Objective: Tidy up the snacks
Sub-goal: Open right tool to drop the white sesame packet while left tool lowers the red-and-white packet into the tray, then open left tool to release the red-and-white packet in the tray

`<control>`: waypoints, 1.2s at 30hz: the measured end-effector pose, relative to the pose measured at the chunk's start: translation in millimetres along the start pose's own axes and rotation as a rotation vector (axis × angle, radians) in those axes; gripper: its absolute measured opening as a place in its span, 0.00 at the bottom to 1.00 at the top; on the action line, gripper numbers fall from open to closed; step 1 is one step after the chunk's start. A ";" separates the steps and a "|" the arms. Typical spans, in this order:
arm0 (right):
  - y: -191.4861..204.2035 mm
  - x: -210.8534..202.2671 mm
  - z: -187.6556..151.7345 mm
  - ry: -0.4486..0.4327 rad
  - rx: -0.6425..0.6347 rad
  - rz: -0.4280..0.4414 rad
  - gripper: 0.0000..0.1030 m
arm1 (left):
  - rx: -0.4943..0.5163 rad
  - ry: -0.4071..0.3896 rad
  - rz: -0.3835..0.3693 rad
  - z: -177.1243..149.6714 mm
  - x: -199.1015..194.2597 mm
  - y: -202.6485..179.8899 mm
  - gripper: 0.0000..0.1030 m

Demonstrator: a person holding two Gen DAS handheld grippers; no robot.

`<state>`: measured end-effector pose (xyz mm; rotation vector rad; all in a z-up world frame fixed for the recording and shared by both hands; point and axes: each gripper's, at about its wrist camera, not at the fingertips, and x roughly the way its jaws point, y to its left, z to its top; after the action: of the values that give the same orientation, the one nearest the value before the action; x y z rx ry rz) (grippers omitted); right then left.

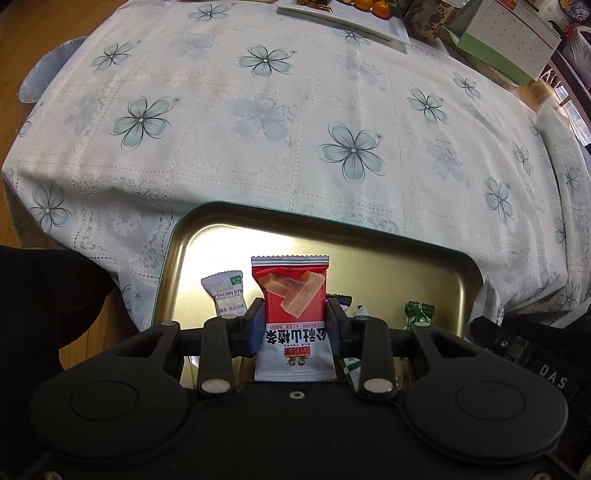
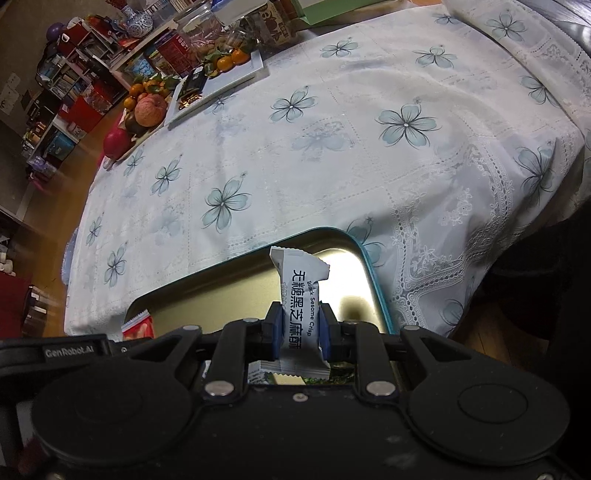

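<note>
While both tools hold a snack over the tin, status per item:

left tool (image 1: 295, 325): clamped on the red-and-white snack pack (image 1: 293, 317), pads pressing its two sides mid-length; pack stands upright, lower centre of the left view, over the tin tray (image 1: 424, 266).
right tool (image 2: 300, 328): clamped tight on the slim white sesame crisp bar (image 2: 301, 295), grip at the bar's middle, top end sticking up free; lower centre of the right view, also over the tray.
why held so: side grip on the flat packs keeps them from folding or slipping. My read is both are mid-transfer, either just lifted from the tray or about to be dropped in; cannot tell which.
tray contents: white hawthorn candy (image 1: 225, 295) left of the red pack, green-wrapped candy (image 1: 419, 314) at right, more wrappers under the tools, partly hidden. Far half of the tray is bare metal.
surface: white lace cloth with pale blue flowers (image 1: 351, 149) covers it; tray sits at the near edge.
far end: white platter with oranges (image 2: 229, 61) and a fruit plate with an apple (image 2: 149, 110), upper left of the right view; a desk calendar (image 1: 517, 33) upper right of the left view.
room: crowded shelves at upper left of the right view, wood floor.
</note>
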<state>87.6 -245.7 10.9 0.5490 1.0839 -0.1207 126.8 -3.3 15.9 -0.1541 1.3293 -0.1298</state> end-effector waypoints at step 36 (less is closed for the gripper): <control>5.7 -3.1 -15.5 -0.001 -0.061 0.007 0.22 | 0.082 -0.087 0.080 -17.3 -6.0 -5.3 0.44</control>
<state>75.6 -233.9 10.3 0.4979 1.0812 -0.0809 108.6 -8.1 18.6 -0.0366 1.2399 -0.1091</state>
